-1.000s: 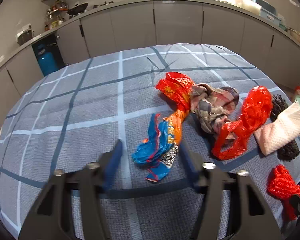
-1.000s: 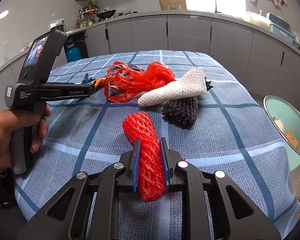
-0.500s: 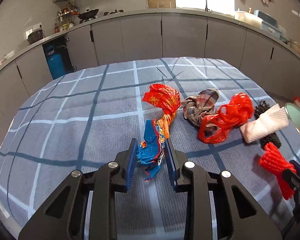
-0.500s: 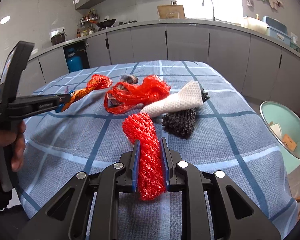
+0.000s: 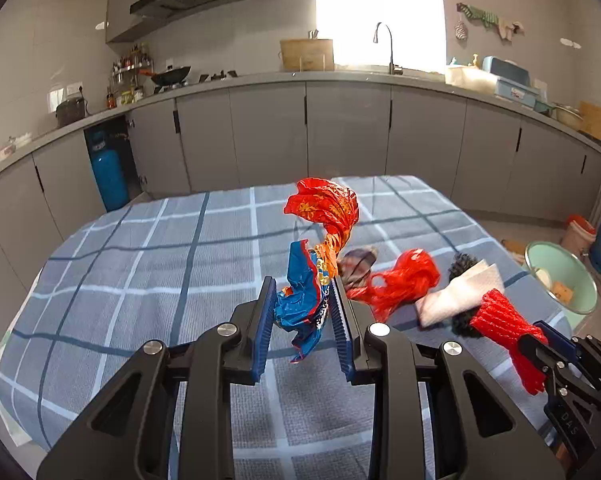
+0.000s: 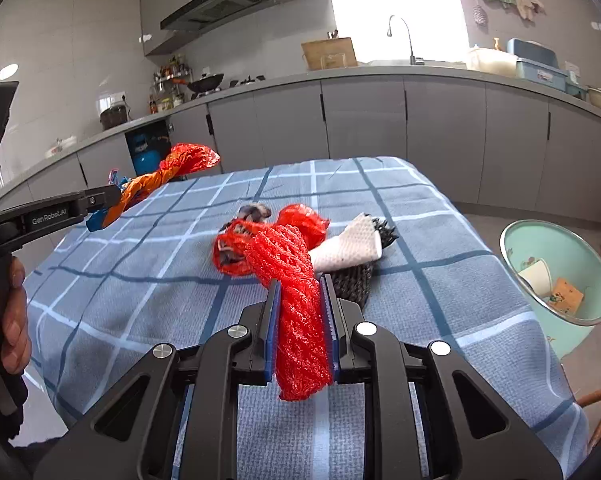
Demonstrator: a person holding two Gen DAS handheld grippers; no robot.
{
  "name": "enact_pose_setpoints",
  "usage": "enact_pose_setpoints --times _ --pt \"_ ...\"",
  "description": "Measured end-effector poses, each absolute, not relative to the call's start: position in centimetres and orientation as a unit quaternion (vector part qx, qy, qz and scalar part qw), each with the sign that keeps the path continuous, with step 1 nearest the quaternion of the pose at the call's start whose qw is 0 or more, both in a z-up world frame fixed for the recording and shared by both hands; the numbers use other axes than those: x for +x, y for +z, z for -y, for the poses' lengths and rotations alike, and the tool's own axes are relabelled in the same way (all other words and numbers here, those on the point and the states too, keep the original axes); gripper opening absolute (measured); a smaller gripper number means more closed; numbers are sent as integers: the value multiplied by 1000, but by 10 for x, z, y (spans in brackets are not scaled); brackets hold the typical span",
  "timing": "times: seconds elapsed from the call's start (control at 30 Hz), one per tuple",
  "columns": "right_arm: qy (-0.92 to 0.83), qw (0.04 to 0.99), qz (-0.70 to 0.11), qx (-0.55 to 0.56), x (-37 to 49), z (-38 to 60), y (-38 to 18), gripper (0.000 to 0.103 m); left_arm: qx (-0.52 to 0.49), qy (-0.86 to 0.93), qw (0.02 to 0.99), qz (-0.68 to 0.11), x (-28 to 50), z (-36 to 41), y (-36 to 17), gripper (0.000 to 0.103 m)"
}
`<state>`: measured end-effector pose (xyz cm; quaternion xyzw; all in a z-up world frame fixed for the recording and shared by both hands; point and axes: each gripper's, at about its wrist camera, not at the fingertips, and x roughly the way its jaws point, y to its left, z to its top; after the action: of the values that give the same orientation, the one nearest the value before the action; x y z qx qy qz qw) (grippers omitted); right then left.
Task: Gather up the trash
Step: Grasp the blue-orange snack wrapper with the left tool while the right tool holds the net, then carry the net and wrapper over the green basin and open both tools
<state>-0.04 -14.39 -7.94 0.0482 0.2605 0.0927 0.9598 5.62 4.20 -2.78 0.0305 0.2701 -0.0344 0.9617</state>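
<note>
"GenRobot.AI" reads on the left gripper [image 6: 100,200] at frame left, pinching a wrapper [image 5: 312,280] with blurred print, while the right gripper [image 6: 300,320] pinches red netting [image 6: 296,300].

- The left gripper [image 5: 305,322] is up in the air, its jaws squeezed on a wrapper [image 5: 312,276].
- The right gripper [image 6: 300,322] is tight on a red net [image 6: 296,300].
- A hand [image 6: 10,320] holds the left handle.

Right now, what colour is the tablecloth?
Grey-blue tablecloth with white and dark-blue check lines; clearest in left wrist view.
</note>
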Motion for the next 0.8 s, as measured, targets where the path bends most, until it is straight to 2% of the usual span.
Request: enact_pose_setpoints --times 0.8 --pt "11 970 -220 104 -6 206 -54 20 74 -112 963 -233 54 49 -7 28"
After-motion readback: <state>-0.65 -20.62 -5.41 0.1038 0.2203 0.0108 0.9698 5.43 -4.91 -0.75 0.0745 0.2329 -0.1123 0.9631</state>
